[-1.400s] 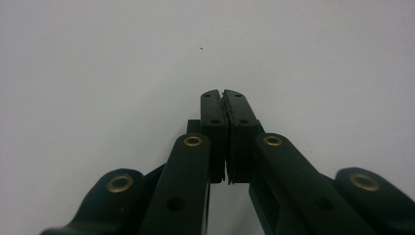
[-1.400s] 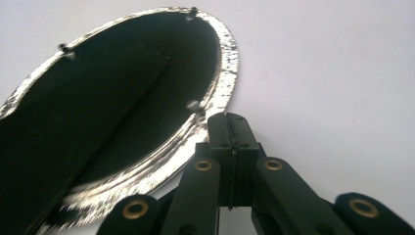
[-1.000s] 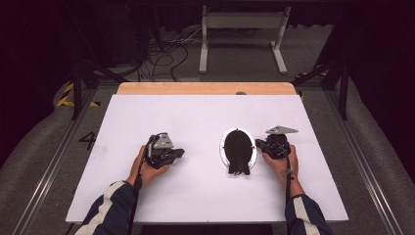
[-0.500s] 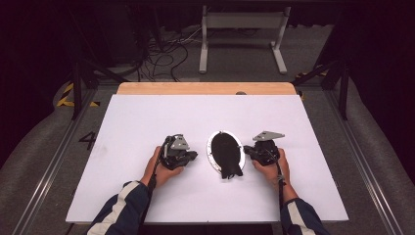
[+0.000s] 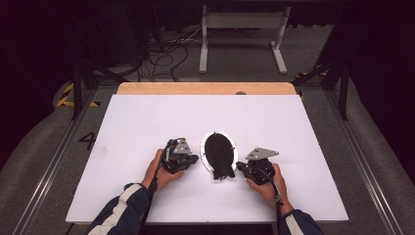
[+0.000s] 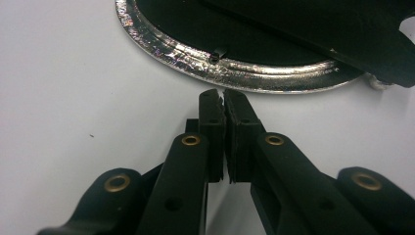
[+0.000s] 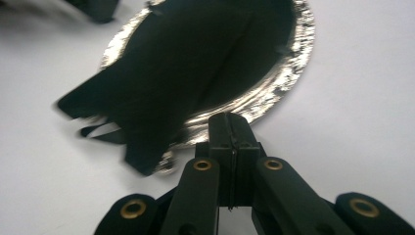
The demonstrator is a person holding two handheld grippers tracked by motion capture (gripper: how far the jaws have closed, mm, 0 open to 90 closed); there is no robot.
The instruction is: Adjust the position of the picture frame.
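White table (image 5: pixel 303 132): closed hand-held grippers flank foil plate (image 5: pixel 207 157).

Both forearms come in low, sleeves striped. The left gripper (image 5: pixel 192 159) sits in the left hand (image 5: pixel 159 171), jaws pressed together and empty. The right gripper (image 5: pixel 243 167), held by the right hand (image 5: pixel 268 183), points toward it, jaws likewise closed.

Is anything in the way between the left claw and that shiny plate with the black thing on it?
No. The shut left gripper points at the plate's silver rim with bare white table between them.
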